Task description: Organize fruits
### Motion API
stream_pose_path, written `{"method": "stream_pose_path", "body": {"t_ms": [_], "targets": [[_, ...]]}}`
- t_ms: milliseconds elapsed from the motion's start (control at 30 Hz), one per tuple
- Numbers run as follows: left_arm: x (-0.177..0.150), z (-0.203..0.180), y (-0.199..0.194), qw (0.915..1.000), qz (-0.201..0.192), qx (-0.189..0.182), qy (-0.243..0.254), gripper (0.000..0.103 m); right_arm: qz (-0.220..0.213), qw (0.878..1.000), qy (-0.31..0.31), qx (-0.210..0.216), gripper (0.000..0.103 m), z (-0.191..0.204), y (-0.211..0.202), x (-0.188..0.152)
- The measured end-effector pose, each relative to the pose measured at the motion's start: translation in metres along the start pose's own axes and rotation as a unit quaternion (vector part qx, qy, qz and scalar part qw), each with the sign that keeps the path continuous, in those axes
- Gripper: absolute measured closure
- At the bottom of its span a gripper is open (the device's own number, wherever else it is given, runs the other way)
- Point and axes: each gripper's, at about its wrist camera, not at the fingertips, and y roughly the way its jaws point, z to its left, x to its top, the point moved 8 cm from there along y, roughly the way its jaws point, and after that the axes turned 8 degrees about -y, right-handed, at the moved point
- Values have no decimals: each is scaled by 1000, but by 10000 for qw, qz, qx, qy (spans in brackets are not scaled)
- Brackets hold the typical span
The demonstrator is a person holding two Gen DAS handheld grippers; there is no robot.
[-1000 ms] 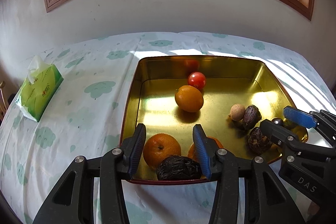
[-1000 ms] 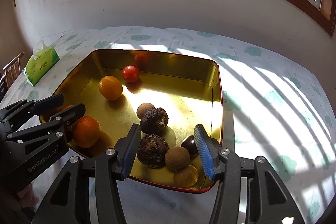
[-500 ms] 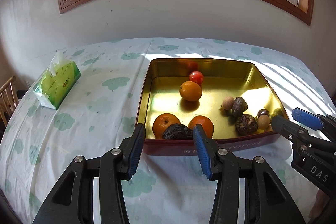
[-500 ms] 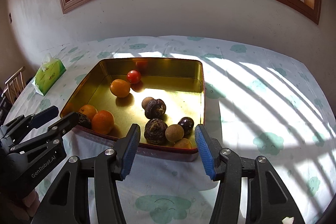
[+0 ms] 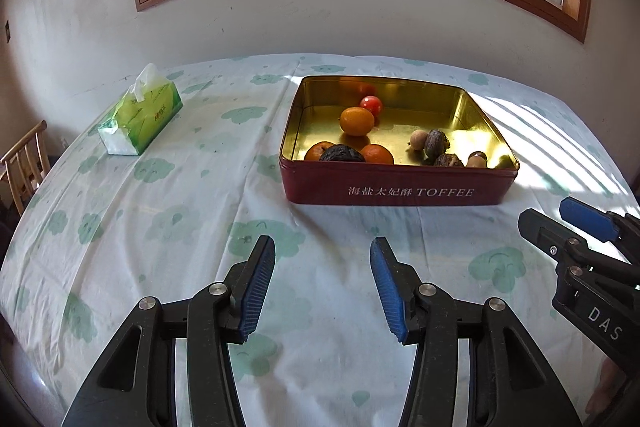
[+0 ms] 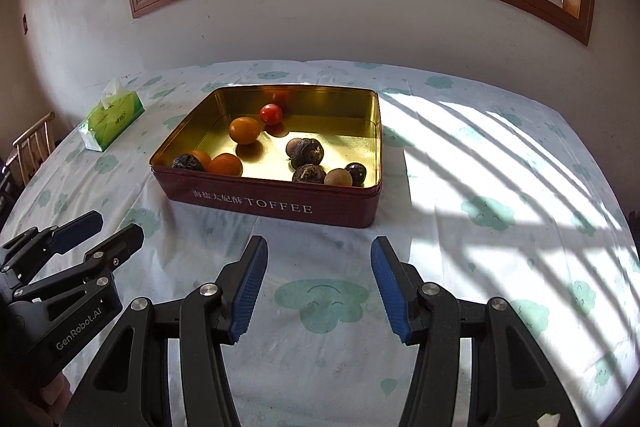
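A red toffee tin (image 5: 396, 189) (image 6: 276, 205) with a gold inside stands on the table and holds the fruit. At its left are oranges (image 5: 357, 121) (image 6: 244, 130), a red tomato (image 5: 371, 103) (image 6: 271, 113) and a dark wrinkled fruit (image 5: 342, 153) (image 6: 187, 162). At its right are several small brown and dark fruits (image 5: 437, 143) (image 6: 307, 152). My left gripper (image 5: 322, 255) is open and empty over the cloth, well short of the tin. My right gripper (image 6: 318, 253) is open and empty, also short of the tin.
A green tissue pack (image 5: 140, 117) (image 6: 112, 117) lies at the far left of the table. A wooden chair (image 5: 24, 163) stands off the left edge. The table carries a white cloth with green clouds (image 6: 488, 213). A wall and window lie behind.
Both grippers have drawn back from above the tin toward the near side of the table. The tin now sits farther away. Both stay open and empty.
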Motion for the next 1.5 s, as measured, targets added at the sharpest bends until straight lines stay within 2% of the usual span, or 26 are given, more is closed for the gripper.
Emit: {"method": "stream_pose_path", "body": {"t_ms": [467, 1500], "targets": [[-31, 7, -8, 9998, 169, 142, -34, 52, -6, 9998, -180, 47, 52, 19, -9, -17], [-36, 7, -10, 9997, 181, 161, -39, 52, 90, 9998, -146, 86, 52, 23, -8, -27]]}}
